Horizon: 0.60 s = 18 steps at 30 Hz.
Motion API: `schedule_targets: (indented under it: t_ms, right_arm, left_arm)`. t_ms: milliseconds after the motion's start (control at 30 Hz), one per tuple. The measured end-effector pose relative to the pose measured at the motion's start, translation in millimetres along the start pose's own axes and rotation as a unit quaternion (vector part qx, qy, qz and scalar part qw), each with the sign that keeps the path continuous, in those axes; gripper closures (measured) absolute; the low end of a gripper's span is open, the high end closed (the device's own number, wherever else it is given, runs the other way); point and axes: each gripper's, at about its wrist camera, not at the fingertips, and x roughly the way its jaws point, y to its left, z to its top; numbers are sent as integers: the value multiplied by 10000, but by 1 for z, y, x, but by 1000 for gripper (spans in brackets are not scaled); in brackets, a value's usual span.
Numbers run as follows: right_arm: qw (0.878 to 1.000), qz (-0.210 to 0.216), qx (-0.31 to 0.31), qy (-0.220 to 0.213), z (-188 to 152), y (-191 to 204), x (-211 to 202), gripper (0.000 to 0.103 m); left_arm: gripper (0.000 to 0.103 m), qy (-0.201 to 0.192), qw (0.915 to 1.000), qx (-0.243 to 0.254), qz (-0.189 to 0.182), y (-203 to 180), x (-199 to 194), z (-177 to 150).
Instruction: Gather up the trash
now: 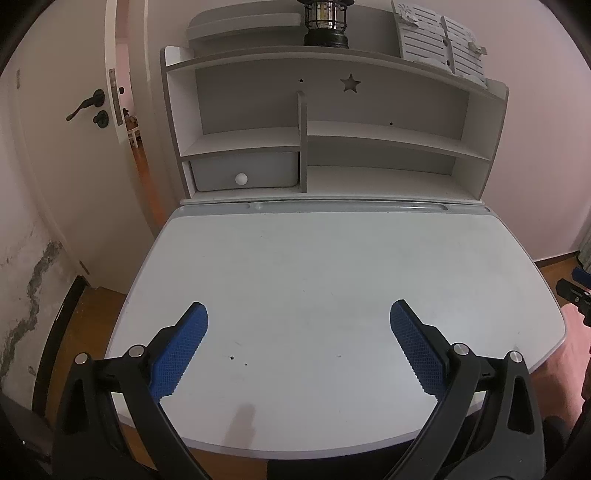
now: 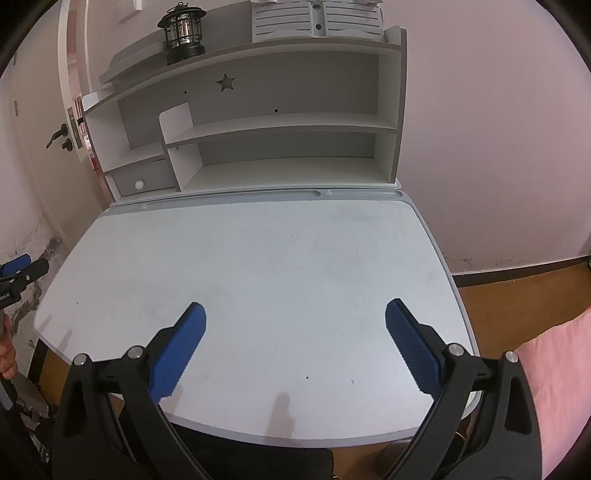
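Grippers hang over the near edge of the pale grey rounded desk top [image 1: 332,266]: your left gripper [image 1: 298,347] and right gripper [image 2: 295,345] both gape wide, blue ribbed pads holding nothing. No trash shows on the desk or the white shelf unit [image 1: 388,129] at its far side; only tiny dark specks [image 1: 232,357]. You seem between pickups, so look elsewhere before reaching.

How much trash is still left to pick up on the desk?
None shows: the pale grey desk top carries only tiny dark specks. The left gripper and right gripper hover open with nothing held. Whether trash was collected already or lies outside these views cannot be told. The black lantern sits on the white shelf unit.
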Motion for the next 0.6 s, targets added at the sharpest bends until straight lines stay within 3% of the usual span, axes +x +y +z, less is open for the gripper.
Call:
schedule_targets:
  t_ms: [600]
  right_arm:
    - [10000, 14, -30, -14, 0, 3, 0, 9]
  left_arm:
    - [7, -5, 10000, 22, 11, 0, 1, 1]
